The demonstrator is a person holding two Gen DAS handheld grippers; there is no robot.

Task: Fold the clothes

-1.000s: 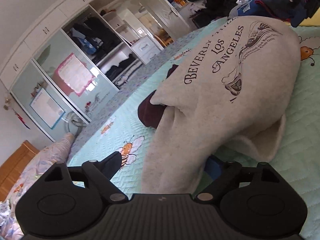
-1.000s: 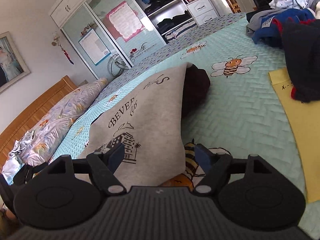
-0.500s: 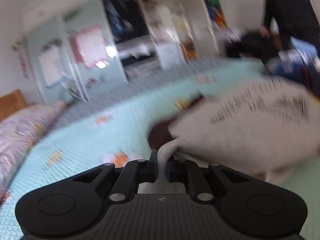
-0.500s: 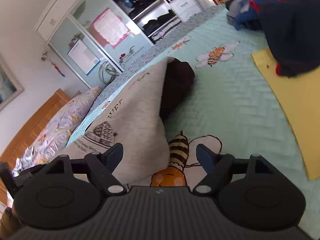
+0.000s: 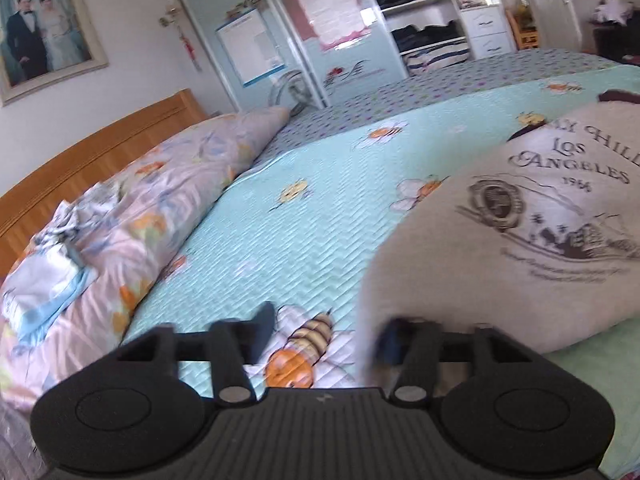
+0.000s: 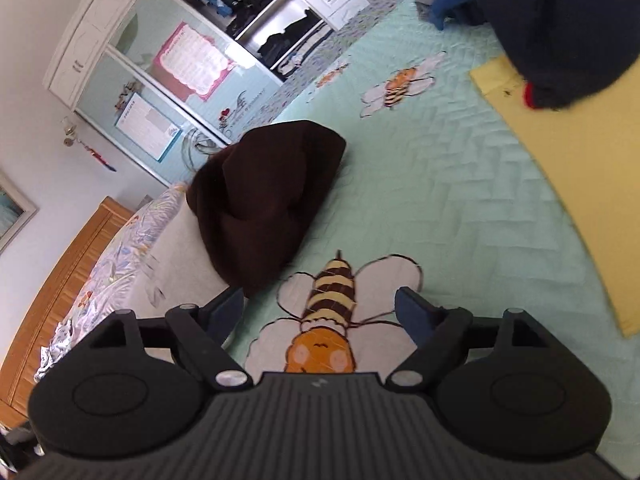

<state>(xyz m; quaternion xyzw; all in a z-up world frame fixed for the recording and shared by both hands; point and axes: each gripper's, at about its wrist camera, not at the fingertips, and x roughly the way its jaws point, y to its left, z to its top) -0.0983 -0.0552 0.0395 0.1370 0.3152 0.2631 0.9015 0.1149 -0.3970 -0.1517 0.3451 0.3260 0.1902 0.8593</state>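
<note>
Left tongs (image 5: 326, 330) opening, nothing gripped, grey sweatshirt (image 5: 520, 240) beside them on bed (image 5: 320, 208). Right tongs (image 6: 320, 312) wide apart, empty.

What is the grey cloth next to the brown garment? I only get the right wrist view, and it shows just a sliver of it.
Observer: A grey sweatshirt printed "Los Angeles", lying bunched on the bee-print bedspread.
Operator: Is the left gripper holding it?
Observer: No. The left gripper has its jaws opening. The sweatshirt's edge sits by one finger, blurred, but the pads are apart and pinch nothing.
</note>
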